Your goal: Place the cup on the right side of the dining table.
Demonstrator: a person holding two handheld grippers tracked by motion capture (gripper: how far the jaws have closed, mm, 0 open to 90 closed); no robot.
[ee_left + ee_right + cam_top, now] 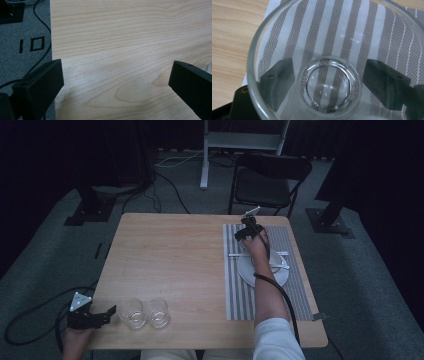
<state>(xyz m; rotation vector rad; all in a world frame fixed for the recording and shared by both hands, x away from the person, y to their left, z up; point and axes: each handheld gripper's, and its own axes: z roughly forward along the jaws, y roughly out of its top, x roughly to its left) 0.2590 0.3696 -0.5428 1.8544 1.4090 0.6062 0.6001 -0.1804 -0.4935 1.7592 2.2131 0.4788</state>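
Note:
My right gripper (247,231) is out over the far end of a grey striped placemat (240,290), beyond a white plate (281,279). In the right gripper view a clear glass (329,86) has its mouth toward the camera, and the right gripper (330,75) is shut on its lower part, one jaw against each side. The stripes of the placemat (372,37) show through its base. My left gripper (111,314) is open at the table's near left corner, pointing at two empty glasses (133,313) (158,312). Bare wood lies between the jaws of the left gripper (116,72).
A pale utensil (235,254) lies across the mat and the plate's far edge. The wooden table (170,255) is bare in the middle. A black chair (267,185) stands behind the far edge. Cables (30,320) trail on the grey floor at left.

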